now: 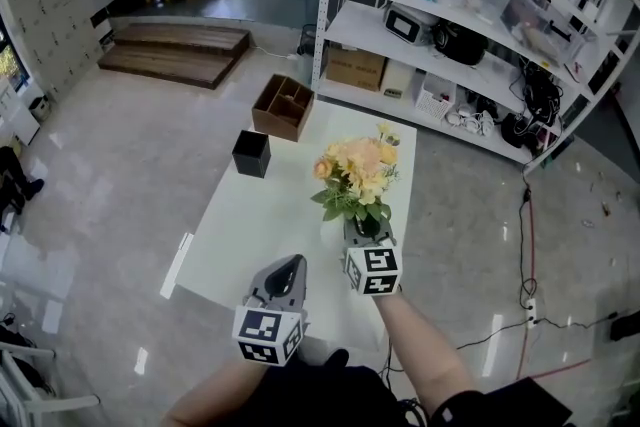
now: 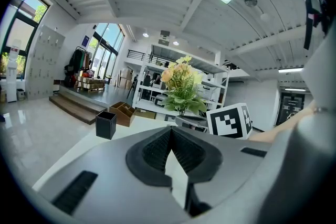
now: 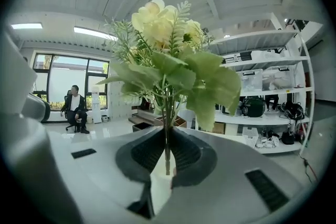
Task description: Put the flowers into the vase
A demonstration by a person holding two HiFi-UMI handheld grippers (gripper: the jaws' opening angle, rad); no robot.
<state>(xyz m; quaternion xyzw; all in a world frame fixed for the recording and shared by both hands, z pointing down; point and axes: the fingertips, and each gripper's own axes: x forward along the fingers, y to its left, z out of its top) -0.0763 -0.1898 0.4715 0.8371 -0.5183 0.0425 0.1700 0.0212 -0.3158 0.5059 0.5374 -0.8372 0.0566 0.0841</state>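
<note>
The left gripper (image 1: 288,265) hovers over the white table (image 1: 230,215), jaws clenched on nothing. A black pot (image 1: 251,153), likely the vase, stands at the far edge. The right gripper (image 1: 366,233) grasps the flowers (image 1: 355,170) upright by their stems. Next, carry them over the pot's mouth. Shelves (image 1: 470,5) stand on a glossy floor (image 1: 120,135).

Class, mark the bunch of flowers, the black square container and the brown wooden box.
bunch of flowers (image 1: 357,167): head view, on the peach blooms.
black square container (image 1: 250,162): head view, on its front wall.
brown wooden box (image 1: 279,123): head view, on its near wall.
</note>
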